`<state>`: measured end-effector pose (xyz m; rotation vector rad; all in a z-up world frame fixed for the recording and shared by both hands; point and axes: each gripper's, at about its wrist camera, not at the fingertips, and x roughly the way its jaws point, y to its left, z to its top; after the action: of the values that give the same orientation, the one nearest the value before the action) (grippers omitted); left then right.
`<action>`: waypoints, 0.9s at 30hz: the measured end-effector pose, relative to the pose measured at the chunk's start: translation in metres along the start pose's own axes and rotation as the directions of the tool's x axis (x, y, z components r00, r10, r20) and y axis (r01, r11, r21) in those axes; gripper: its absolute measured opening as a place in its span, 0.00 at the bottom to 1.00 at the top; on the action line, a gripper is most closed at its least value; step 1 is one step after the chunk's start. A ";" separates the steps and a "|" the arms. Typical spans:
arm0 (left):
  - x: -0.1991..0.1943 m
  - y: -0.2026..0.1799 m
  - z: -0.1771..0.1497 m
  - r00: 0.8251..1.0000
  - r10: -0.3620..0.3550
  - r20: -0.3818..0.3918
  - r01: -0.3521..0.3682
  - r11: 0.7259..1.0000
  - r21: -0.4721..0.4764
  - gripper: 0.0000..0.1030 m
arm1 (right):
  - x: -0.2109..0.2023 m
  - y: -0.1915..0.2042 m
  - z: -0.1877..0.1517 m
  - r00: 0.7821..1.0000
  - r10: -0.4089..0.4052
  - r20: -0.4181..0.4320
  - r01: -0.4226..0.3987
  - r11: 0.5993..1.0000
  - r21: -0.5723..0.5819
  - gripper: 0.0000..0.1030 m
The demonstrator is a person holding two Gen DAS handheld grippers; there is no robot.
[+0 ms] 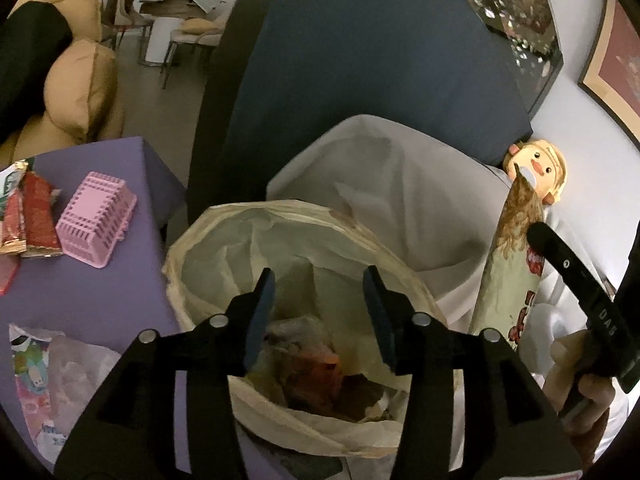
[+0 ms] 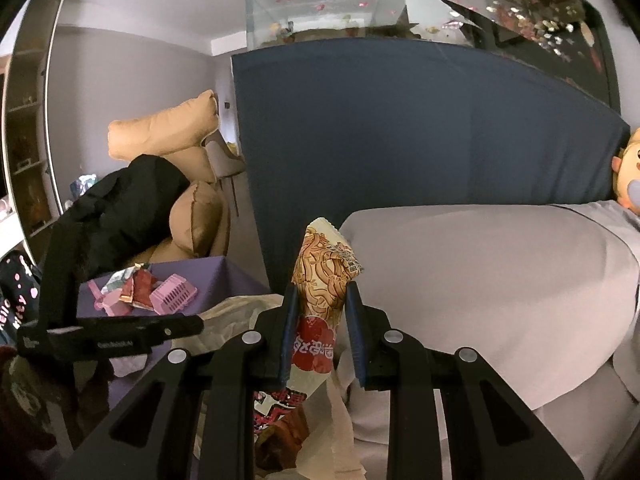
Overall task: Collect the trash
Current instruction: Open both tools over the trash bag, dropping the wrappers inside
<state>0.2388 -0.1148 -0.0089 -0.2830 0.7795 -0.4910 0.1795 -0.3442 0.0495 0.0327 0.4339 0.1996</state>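
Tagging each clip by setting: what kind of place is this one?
Most likely a home living room: tan sofa cushions, a fish tank above a blue panel, a framed picture on the wall, and dining chairs farther back.

A bin bag [image 1: 280, 232] stands open between a table [image 1: 132, 168] on its left and a couch [image 1: 400, 168] on its right. Trash [image 1: 316, 372] lies inside it. On the table lie a basket [image 1: 96, 220], wrappers [image 1: 32, 216] left of it, and a torn packet [image 1: 40, 376] nearer. A doll [image 1: 538, 168] sits behind the couch.
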 end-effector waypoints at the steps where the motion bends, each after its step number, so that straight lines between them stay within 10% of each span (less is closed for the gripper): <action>1: -0.004 0.003 0.000 1.000 0.007 -0.001 -0.007 1.000 -0.009 0.43 | 0.001 0.001 0.000 1.000 -0.002 0.000 0.002 1.000 -0.005 0.23; 16: -0.101 0.080 -0.047 0.957 0.286 0.043 -0.286 0.958 -0.013 0.44 | 0.056 0.064 -0.019 0.999 -0.009 -0.050 -0.003 0.971 -0.238 0.23; 27: -0.141 0.143 -0.072 0.946 0.322 0.037 -0.311 0.935 -0.170 0.44 | 0.095 0.081 -0.036 0.990 -0.052 -0.131 0.015 0.964 -0.267 0.23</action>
<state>0.1460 0.0760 -0.0329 -0.3158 0.7854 -0.1126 0.2333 -0.2465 -0.0166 -0.2529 0.5411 0.2263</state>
